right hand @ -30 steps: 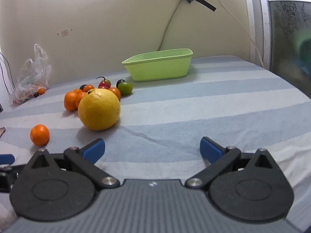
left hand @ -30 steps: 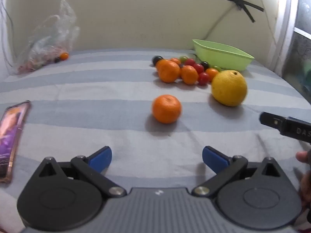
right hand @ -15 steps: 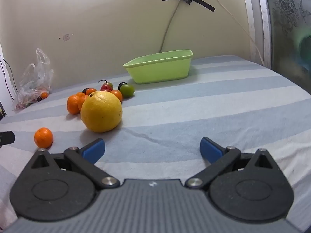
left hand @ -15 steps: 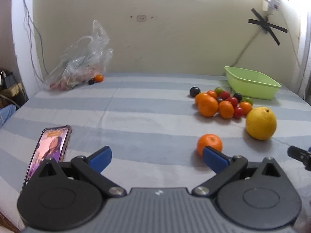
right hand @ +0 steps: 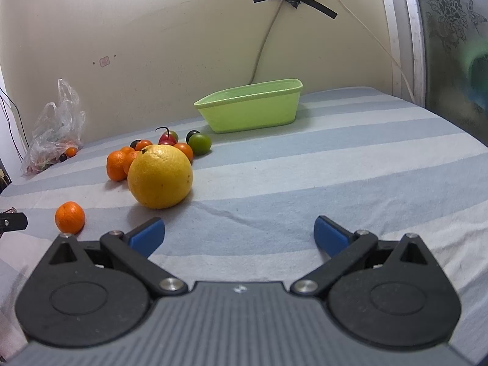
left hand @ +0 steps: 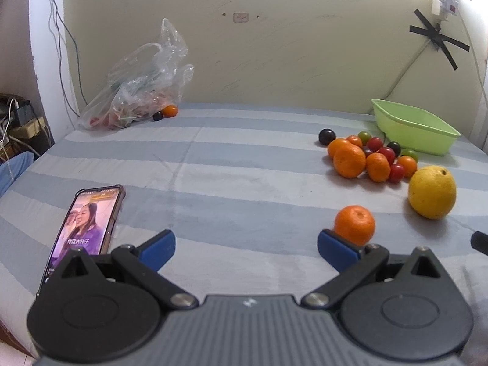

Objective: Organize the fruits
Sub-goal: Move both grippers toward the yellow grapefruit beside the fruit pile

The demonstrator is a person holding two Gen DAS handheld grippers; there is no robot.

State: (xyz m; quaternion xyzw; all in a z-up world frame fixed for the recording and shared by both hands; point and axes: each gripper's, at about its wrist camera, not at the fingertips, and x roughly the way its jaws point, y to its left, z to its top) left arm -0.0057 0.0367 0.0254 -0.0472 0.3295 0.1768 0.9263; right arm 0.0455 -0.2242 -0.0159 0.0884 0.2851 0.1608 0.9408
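A lone mandarin [left hand: 354,225] lies on the striped cloth just beyond the right fingertip of my open, empty left gripper [left hand: 246,248]. A large yellow citrus [left hand: 432,192] lies to its right, and behind it a cluster of mandarins and cherry tomatoes [left hand: 370,155]. An empty green basin [left hand: 414,130] stands at the back right. In the right wrist view my open, empty right gripper [right hand: 238,235] hovers over bare cloth, with the yellow citrus [right hand: 160,176] ahead left, the lone mandarin [right hand: 69,217] further left, the cluster [right hand: 170,146] and the basin [right hand: 253,106] beyond.
A phone [left hand: 85,222] with a lit screen lies at the front left. A clear plastic bag [left hand: 140,88] with more fruit sits by the back wall. The wall bounds the far side; a window frame [right hand: 411,30] stands at the right. The left gripper's edge [right hand: 12,222] shows at the far left.
My left gripper has pulled back and swung left, so the phone and bag came into view and the lone mandarin moved to the right fingertip. The right gripper barely moved.
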